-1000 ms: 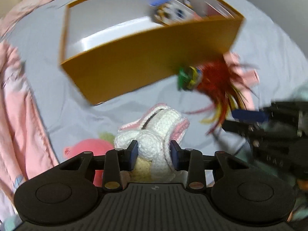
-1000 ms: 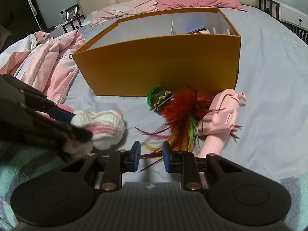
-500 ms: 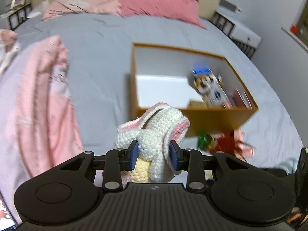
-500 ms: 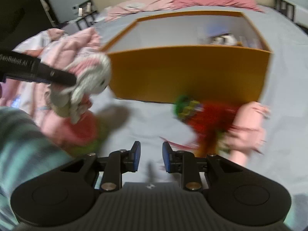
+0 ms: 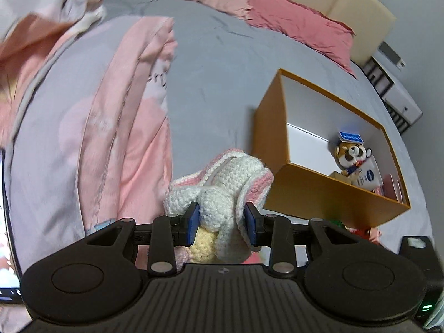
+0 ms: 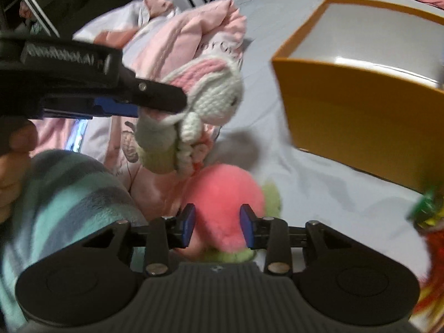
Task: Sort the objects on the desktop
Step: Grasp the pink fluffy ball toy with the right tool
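My left gripper [image 5: 222, 223] is shut on a white and pink crocheted bunny [image 5: 222, 191] and holds it in the air above the bed, left of the orange box [image 5: 319, 194]. The bunny [image 6: 205, 102] and the left gripper [image 6: 155, 97] also show in the right wrist view, hanging above a pink plush toy [image 6: 222, 202]. My right gripper [image 6: 217, 226] is open, its pads on either side of the pink plush, not closed on it. The orange box [image 6: 360, 122] stands to the right.
The box holds a small plush dog [image 5: 351, 155] and a white tube [image 5: 367, 176]. A pink quilt [image 5: 111, 127] lies on the left of the grey bed. A red feather toy [image 6: 428, 238] lies at the right edge. Pink pillows [image 5: 299, 25] are at the head.
My left gripper has lifted the bunny higher and swung left. My right gripper has moved left from the feather toy to the pink plush and has opened wider.
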### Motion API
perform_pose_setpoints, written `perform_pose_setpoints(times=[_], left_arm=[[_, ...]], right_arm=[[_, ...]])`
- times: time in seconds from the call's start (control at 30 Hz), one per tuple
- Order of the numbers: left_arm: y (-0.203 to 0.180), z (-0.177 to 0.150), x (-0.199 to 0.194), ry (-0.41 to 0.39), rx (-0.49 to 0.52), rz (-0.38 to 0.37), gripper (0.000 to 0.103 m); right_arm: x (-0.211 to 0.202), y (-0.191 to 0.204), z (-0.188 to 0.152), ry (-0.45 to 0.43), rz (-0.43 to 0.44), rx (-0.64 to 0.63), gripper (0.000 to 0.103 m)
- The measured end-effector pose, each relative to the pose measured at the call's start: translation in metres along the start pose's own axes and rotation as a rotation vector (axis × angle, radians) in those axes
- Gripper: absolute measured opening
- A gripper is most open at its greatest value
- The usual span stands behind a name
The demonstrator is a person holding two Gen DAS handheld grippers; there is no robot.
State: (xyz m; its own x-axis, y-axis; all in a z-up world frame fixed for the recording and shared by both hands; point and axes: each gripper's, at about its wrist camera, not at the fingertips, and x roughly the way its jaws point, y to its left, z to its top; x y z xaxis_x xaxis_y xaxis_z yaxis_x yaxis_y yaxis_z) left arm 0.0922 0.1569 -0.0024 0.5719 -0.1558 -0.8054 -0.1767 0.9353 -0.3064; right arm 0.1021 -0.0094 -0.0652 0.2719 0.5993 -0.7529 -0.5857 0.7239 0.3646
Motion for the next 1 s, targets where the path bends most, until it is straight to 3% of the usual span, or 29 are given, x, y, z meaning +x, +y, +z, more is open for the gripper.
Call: perform_pose_setpoints(times=[0.17,0.5,0.6,0.77,0.9,1.0], left_arm=[[0.01,-0.002,0.007,0.008,-0.045,-0.031,0.039],[0.014,-0.005,0.012,0.023,-0.064,-0.061,0.039],[0.015,-0.006,0.011,0.026,-0.067,-0.06,0.039],[0.007,-0.006,0.012,0.039,-0.036,-0.049,0.039],[-0.016,-0.005,0.011,0.034,0.027,-0.058,0.039],[-0.043,-0.005,0.018,0.068,0.072,-0.082,0.04]], right_arm=[[0.022,0.001,0.006,0.036,-0.051,0.004,0.049],[0.042,0.013,0.003,0.019,-0.159,-0.095,0.051],[0.036,0.011,0.0,0.027,-0.181,-0.101,0.049],[0.01,-0.003,-0.012,0.012,-0.311,-0.137,0.049],[-0.017,-0.032,-0.019,-0.002,-0.414,-0.12,0.048],[-0.035,-0.056,-0.02,-0.016,-0.423,-0.086,0.049]])
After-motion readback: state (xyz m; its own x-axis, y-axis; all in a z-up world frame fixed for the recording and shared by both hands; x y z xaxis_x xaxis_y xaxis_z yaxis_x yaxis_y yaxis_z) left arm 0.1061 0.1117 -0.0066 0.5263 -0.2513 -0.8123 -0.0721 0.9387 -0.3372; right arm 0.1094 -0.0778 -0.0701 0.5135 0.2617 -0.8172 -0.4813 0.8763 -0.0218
